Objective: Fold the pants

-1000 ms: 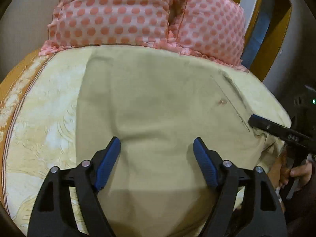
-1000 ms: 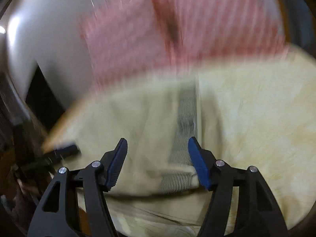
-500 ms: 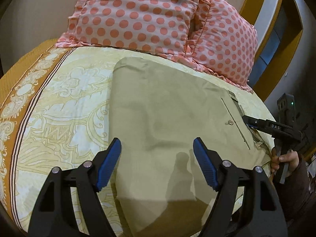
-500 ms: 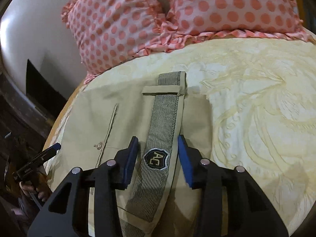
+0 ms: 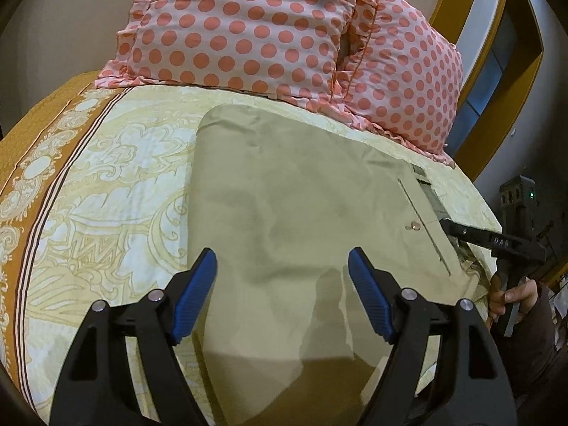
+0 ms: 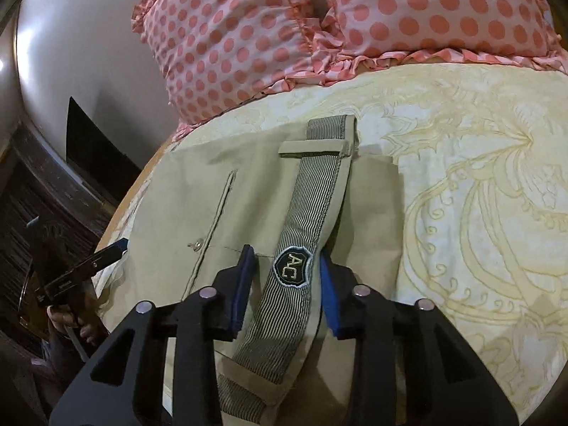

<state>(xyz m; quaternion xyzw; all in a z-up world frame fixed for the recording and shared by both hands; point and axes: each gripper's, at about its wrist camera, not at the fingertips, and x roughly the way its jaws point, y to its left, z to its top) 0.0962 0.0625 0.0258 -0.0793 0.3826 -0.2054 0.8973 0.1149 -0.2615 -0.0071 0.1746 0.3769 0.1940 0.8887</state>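
Note:
Khaki pants (image 5: pixel 291 213) lie folded flat on the bed, with a back pocket and button at the right. My left gripper (image 5: pixel 282 294) is open and empty, held above the near part of the pants. In the right wrist view the pants (image 6: pixel 184 213) show their striped inner waistband (image 6: pixel 301 234) with an "AC" badge. My right gripper (image 6: pixel 287 280) straddles that waistband with the jaws narrowed on either side of it, not clamped. The right gripper also shows in the left wrist view (image 5: pixel 472 236), at the waistband edge.
Two pink polka-dot pillows (image 5: pixel 248 32) lie at the head of the bed, just beyond the pants. The yellow patterned bedsheet (image 5: pixel 106 191) with an orange border spreads to the left. A wooden frame (image 5: pixel 504 81) stands at the right.
My right gripper has moved onto the striped waistband and its jaws have narrowed around it. My left gripper has pulled back and up, so more of the bed shows.

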